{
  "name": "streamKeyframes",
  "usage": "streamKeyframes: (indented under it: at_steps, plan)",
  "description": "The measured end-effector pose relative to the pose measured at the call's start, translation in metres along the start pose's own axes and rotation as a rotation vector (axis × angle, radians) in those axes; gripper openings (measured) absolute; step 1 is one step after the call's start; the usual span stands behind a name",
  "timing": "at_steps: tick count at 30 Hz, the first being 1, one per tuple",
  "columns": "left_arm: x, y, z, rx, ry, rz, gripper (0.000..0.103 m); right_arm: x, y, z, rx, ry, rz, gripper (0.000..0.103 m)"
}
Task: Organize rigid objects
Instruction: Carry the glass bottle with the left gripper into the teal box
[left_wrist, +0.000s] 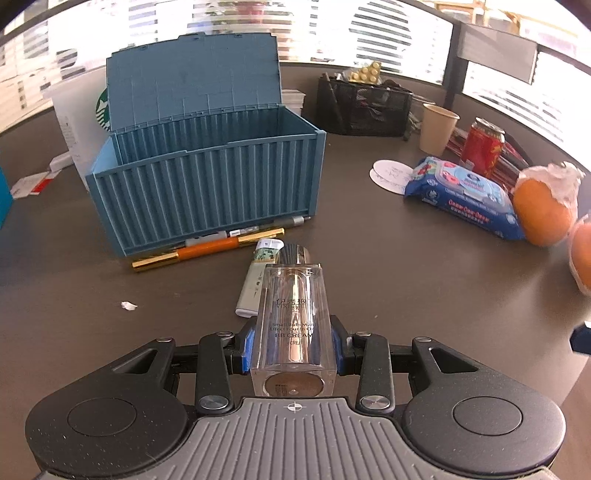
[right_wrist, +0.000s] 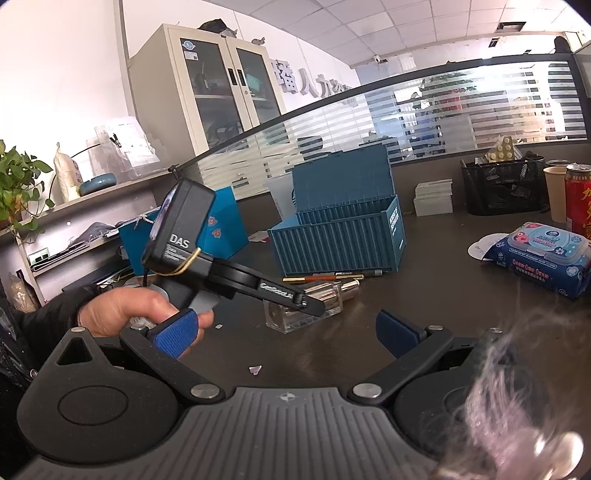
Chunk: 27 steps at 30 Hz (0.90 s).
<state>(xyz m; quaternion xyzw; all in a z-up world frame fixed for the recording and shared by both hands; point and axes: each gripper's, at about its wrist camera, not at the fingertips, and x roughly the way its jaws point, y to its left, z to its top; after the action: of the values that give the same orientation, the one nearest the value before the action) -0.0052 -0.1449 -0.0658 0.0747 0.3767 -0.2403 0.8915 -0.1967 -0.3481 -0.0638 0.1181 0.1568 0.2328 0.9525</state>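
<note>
My left hand-held gripper (left_wrist: 293, 347) pinches the clear square BB-cream bottle (left_wrist: 293, 314) just short of the open, seemingly empty blue container-shaped box (left_wrist: 207, 177) ahead, right hand-held gripper (right_wrist: 286, 334) spread idle, gold-and-orange pens (left_wrist: 208, 251) and white lighter (left_wrist: 255, 280) unsorted on the bench (left_wrist: 406, 295).

Box (left_wrist: 207, 184) is a dusty teal-blue with ribbed container-style walls, desk (left_wrist: 406, 277) dark brown. Clear bottle (left_wrist: 293, 317) with a bronze-ish core and black lettering. Pens (left_wrist: 210, 249) are orange and gold, lighter (left_wrist: 256, 280) white-green. Wipes pack (left_wrist: 461, 195) blue with red print, can (left_wrist: 482, 146) red, oranges (left_wrist: 545, 210) orange, cup (left_wrist: 437, 127) beige.
</note>
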Motion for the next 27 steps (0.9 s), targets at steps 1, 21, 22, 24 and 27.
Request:
streamKeyframes:
  at_steps: [1, 21, 22, 24, 27]
  plan:
    - [-0.001, 0.002, 0.000, 0.014, 0.007, -0.006, 0.035, 0.001, 0.000, 0.000, 0.000, 0.002, 0.002, 0.103]
    - [-0.014, 0.031, 0.012, 0.171, 0.045, -0.027, 0.035, 0.015, 0.002, -0.003, 0.004, 0.030, 0.015, 0.103]
    - [-0.011, 0.035, 0.009, 0.161, 0.062, -0.034, 0.035, 0.015, 0.002, -0.003, 0.004, 0.031, 0.016, 0.103]
    - [-0.006, 0.041, 0.003, 0.145, 0.085, -0.041, 0.035, 0.016, 0.002, -0.002, 0.004, 0.032, 0.016, 0.103]
    - [0.001, 0.050, -0.004, 0.132, 0.112, -0.040, 0.035, 0.017, 0.003, -0.003, 0.007, 0.034, 0.016, 0.103]
